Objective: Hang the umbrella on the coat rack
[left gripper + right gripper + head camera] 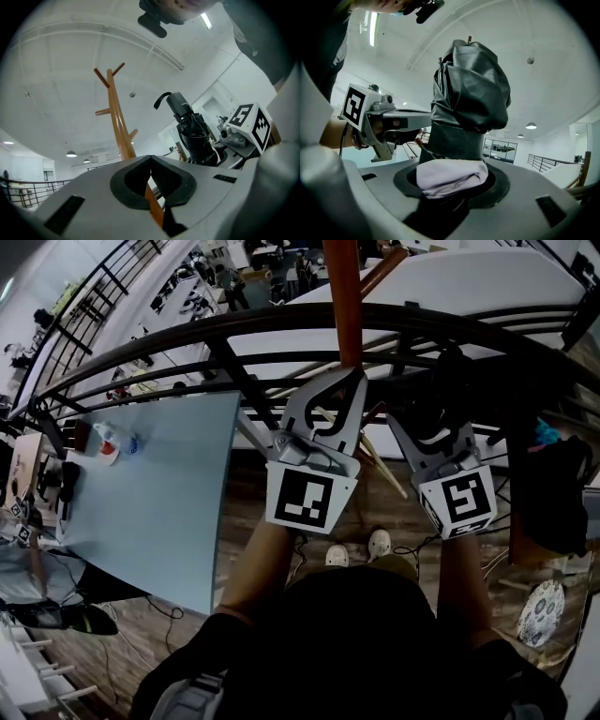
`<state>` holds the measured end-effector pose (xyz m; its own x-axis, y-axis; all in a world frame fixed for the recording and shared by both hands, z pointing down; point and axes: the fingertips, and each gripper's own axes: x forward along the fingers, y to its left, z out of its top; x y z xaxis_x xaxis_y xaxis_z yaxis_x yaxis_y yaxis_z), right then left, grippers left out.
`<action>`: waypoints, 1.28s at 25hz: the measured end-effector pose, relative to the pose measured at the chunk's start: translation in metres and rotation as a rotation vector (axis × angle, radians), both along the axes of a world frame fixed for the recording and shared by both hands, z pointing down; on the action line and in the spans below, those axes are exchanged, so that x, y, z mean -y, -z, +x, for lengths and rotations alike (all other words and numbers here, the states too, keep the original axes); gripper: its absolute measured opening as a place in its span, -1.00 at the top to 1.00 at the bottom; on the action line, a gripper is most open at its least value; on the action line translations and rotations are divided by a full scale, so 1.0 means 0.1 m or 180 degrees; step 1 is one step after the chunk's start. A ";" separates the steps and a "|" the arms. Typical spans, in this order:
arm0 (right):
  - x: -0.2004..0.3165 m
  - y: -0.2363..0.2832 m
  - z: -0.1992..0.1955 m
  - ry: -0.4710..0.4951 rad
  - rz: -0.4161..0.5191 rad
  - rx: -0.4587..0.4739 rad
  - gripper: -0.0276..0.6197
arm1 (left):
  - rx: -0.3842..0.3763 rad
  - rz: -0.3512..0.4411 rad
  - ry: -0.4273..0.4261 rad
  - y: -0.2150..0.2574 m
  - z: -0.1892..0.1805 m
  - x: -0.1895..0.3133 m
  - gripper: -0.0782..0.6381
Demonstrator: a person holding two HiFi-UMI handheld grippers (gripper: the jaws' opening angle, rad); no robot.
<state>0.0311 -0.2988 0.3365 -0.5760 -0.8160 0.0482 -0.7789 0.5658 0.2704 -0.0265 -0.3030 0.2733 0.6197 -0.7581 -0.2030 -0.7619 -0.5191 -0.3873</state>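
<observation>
1. The right tool was pinching the folded black umbrella upright, in the air beside the coat rack; not hung yet.
2. The left tool was pressed together, empty; the rack's pole showed just beyond.
3. Approach step, I'd say; next, the strap needed lifting over a peg.

**Open-plan workplace viewed from a mezzanine.** The upper level is bounded by a black metal railing, beyond which cluttered desks are seen on the floor below. A high white ceiling, pendant lamps and glazed rooms are shown.
</observation>
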 end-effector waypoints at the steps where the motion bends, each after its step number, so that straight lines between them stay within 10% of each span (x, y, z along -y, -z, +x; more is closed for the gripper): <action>1: 0.04 0.02 0.02 0.0021 0.0007 0.0006 0.19 | -0.0002 0.0013 0.0020 0.03 0.02 0.02 0.74; 32: 0.74 1.16 0.26 0.0453 0.0687 -0.0010 0.19 | -0.0057 0.0661 0.0749 1.43 0.08 0.30 0.74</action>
<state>0.0572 -0.3728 0.2206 -0.6858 -0.7185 -0.1163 -0.6947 0.5985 0.3990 -0.0188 -0.3334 0.1304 0.4270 -0.8216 -0.3777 -0.8594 -0.2389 -0.4520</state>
